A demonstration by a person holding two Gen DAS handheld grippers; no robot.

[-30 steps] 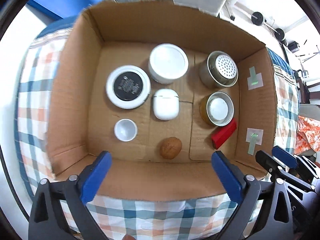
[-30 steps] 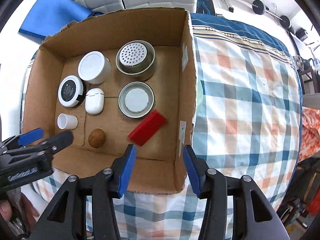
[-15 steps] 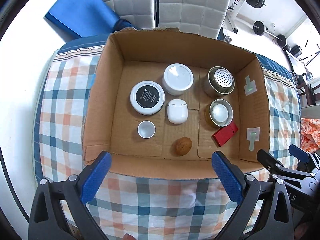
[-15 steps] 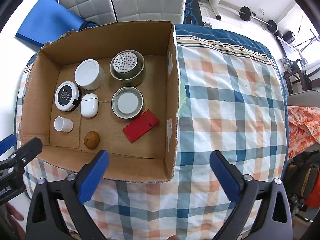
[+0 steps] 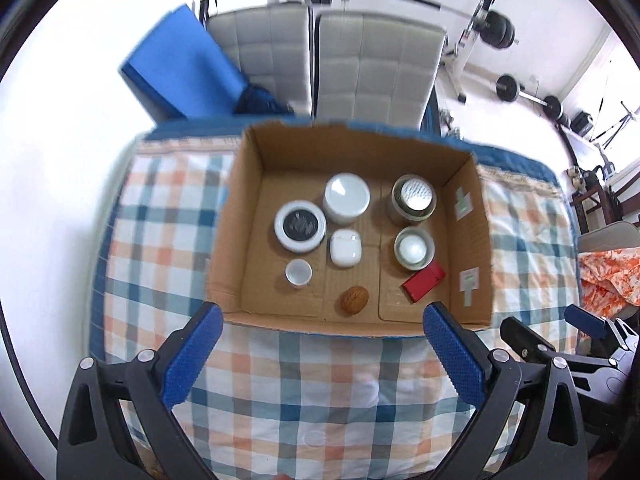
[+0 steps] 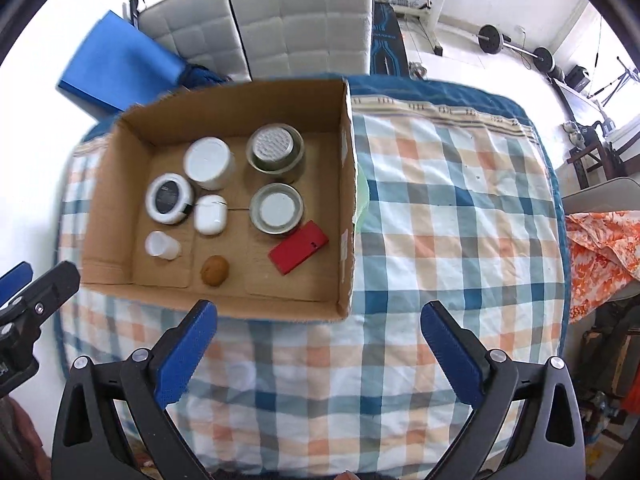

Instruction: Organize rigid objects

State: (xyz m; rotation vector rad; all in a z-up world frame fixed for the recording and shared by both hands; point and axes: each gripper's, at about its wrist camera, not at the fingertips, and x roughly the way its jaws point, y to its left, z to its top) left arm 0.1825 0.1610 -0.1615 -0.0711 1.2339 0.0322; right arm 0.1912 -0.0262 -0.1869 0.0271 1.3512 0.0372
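Cardboard box [image 6: 224, 298] sits on the checked cloth [image 6: 440, 208], and from left to right it holds a small white cup [image 6: 161, 245], a black-topped white tin [image 6: 169, 198], a white jar [image 6: 208, 163], a white earbud case [image 6: 210, 214], a walnut [image 6: 215, 271], two metal tins [image 6: 276, 209] and a red block [image 6: 298, 247]. Left gripper [image 5: 320, 354] hangs above the near edge — fingers spread wide, nothing between them. Right gripper [image 6: 318, 354] is likewise wide apart and empty — over bare cloth.
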